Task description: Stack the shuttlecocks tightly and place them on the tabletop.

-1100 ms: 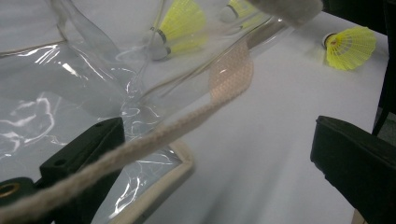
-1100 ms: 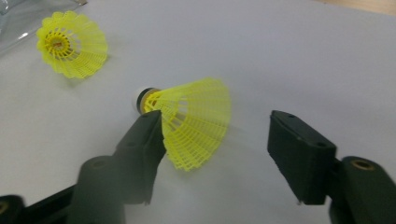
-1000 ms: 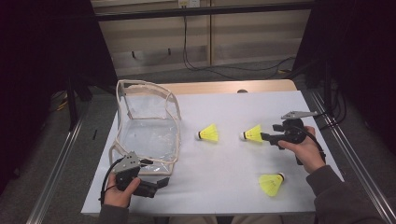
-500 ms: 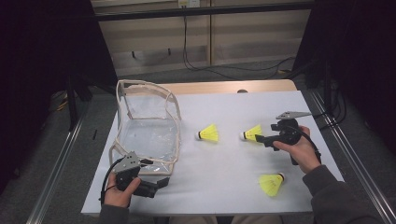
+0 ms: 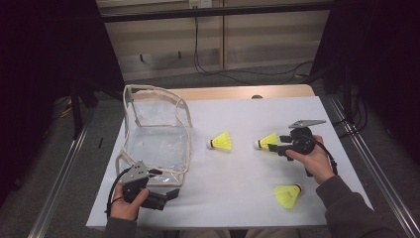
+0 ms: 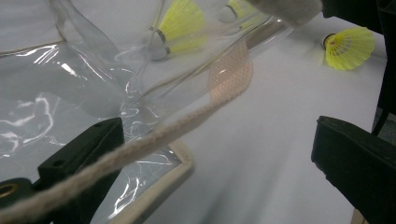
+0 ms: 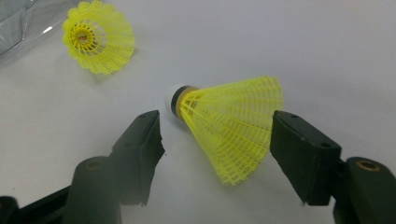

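Two tools are at work over the white counter (image 5: pixel 237 198). The right tool (image 7: pixel 217 135), held in the person's right hand (image 5: pixel 317 161), has its jaws set astride a yellow shuttlecock (image 7: pixel 229 123) that lies on its side on the counter; the jaws have just been closing, yet in the right gripper view a gap remains between each pad and the mesh skirt, so nothing is gripped. The skirt sits between the jaws and the white cork tip points away from the tool. From above, this shuttlecock (image 5: pixel 267 141) lies at the right of the counter, just in front of the right tool (image 5: pixel 278 147).

The left tool (image 5: pixel 171 194), in the left hand (image 5: pixel 126 206) at the near left edge, stands with its jaws wide apart. In the left gripper view one jaw lies against the clear plastic of a transparent pouch (image 6: pixel 60 93), whose beige cloth rim crosses in front of that jaw; whether the pad presses on it cannot be told.

The pouch (image 5: pixel 156 134) stands open on the left of the counter. A second shuttlecock (image 5: pixel 221 142) lies between the pouch and the right tool, and a third shuttlecock (image 5: pixel 287 195) lies near the front edge, close beside the right forearm
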Demonstrator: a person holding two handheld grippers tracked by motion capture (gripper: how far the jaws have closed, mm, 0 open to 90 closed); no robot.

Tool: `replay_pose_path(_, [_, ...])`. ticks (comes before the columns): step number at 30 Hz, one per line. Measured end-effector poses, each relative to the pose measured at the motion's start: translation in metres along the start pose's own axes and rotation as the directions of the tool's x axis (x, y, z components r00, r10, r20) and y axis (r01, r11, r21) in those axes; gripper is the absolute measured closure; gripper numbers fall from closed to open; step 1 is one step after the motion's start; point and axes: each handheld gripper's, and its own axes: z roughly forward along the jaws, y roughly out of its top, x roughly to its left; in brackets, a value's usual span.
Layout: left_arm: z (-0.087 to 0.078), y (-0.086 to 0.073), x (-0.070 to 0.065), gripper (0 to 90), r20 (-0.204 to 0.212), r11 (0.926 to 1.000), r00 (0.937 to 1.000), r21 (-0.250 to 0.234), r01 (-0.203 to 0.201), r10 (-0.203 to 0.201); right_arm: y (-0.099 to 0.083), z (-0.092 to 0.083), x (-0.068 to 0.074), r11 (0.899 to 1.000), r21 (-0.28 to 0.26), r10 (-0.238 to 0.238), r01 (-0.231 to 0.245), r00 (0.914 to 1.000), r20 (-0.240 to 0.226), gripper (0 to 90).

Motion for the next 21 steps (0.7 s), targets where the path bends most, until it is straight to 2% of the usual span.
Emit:
replay_pose_path(11, [0.0001,0.0001,-0.0001,3.1,-0.002,1.0,1.0,0.0,-0.002,0.002,-0.0003,0.0018,0.0012,1.0,-0.002,-0.017,0.017,0.9995,-0.026,56.2])
replay_pose_path(21, [-0.0004,0.0002,-0.0002,3.1,0.001,1.0,1.0,0.001,-0.001,0.001,-0.0011,0.0067,0.0029,0.999,0.006,-0.035,0.036,0.9986,-0.04,64.4])
